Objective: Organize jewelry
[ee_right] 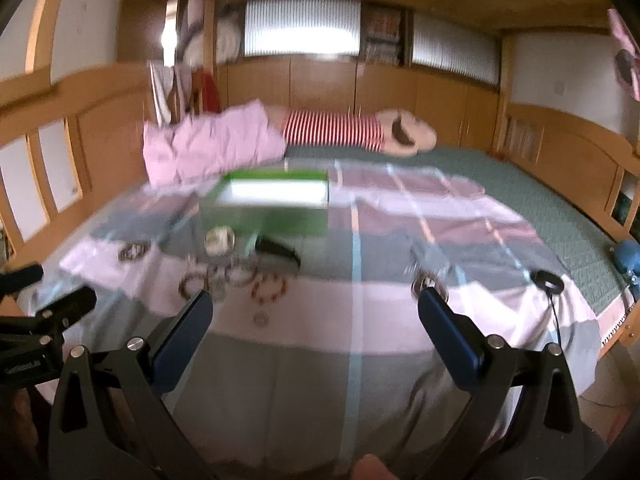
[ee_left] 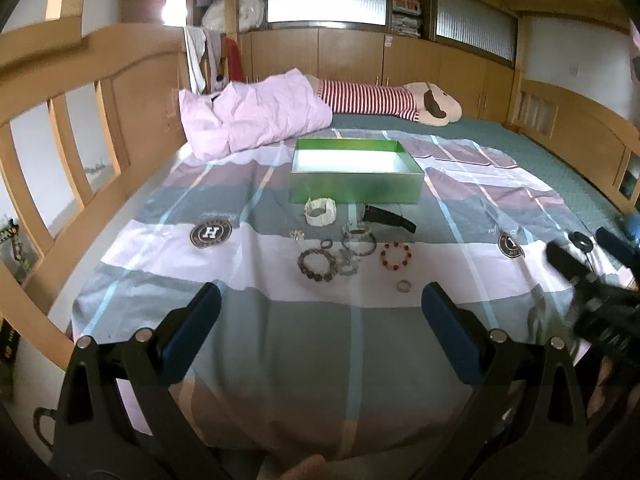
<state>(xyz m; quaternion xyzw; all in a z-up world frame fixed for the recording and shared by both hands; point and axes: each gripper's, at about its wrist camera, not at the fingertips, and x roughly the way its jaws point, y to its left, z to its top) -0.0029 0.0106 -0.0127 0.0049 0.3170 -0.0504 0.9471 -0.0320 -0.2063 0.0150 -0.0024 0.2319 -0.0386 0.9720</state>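
Fingers (ee_left: 208, 300) of the left gripper (ee_left: 320, 300) spread wide, empty, level above the bed (ee_left: 560, 152); right gripper (ee_right: 316, 308) likewise. Bracelets (ee_left: 318, 266) lie ahead, before the green box (ee_left: 356, 188).

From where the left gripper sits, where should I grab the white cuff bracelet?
Pinch one wall of the white cuff bracelet from above: it stands on edge with its opening facing up, so one finger can drop inside. Left gripper is open.

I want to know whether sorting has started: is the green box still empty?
Empty, as far as visible: the green box shows only a bare pale floor, and the bracelets lie on the bedsheet before it.
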